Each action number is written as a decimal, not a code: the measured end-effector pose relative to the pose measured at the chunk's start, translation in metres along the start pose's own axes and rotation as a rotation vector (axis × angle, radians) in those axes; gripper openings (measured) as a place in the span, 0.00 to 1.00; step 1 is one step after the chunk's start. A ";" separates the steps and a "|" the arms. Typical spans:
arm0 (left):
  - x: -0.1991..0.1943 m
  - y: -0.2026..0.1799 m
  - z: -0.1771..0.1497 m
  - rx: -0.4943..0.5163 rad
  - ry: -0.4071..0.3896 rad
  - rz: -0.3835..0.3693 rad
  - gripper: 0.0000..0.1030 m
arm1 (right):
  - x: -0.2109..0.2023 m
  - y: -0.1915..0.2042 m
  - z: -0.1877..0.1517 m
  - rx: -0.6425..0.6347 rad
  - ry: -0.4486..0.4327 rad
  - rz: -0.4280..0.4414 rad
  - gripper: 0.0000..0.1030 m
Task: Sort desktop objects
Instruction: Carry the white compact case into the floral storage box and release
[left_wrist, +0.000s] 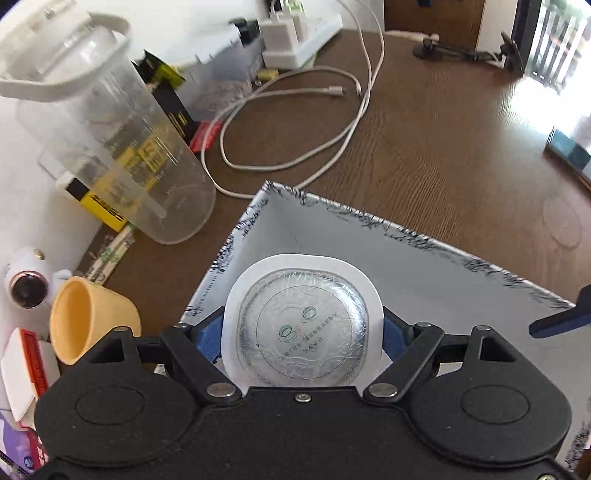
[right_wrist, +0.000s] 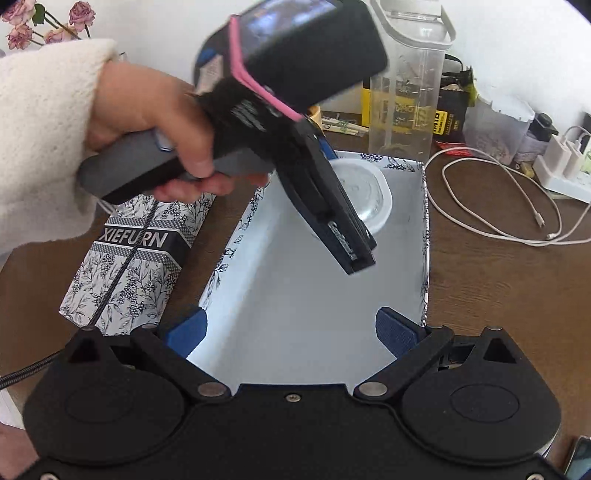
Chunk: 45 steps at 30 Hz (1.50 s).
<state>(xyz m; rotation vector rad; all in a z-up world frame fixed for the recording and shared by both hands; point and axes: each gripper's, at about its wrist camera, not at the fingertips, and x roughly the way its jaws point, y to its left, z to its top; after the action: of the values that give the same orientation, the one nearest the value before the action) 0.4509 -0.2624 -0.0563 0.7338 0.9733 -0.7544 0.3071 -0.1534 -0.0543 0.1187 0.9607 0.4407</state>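
The desk (left_wrist: 424, 147) was dark brown with wood lines. The open box (right_wrist: 295, 295) was plain pale grey inside, and its rim had black leaf drawings on white. Its lid (right_wrist: 136, 258) by the desk's left edge had the same black-and-white leaves. The round cup (left_wrist: 303, 325) was white with a shiny silver top and small green marks. The little cup (left_wrist: 85, 321) was yellow. The cable (left_wrist: 295, 122) was white. The left gripper (left_wrist: 303, 332) was black with blue pads (left_wrist: 207, 339). The sleeve (right_wrist: 40, 129) was fluffy white.
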 end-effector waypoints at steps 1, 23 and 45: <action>0.005 0.000 0.000 0.005 0.009 -0.001 0.78 | 0.004 -0.003 0.001 -0.004 0.004 0.003 0.96; 0.065 -0.030 -0.003 0.198 0.078 0.118 0.79 | 0.047 -0.012 0.002 -0.133 0.058 0.030 0.95; -0.104 -0.006 -0.045 -0.195 -0.234 0.100 0.99 | -0.046 -0.021 0.001 -0.189 -0.182 0.074 0.95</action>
<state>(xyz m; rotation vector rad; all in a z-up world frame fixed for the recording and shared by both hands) 0.3882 -0.2063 0.0192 0.5075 0.7787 -0.6321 0.2920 -0.1917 -0.0250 0.0220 0.7342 0.5766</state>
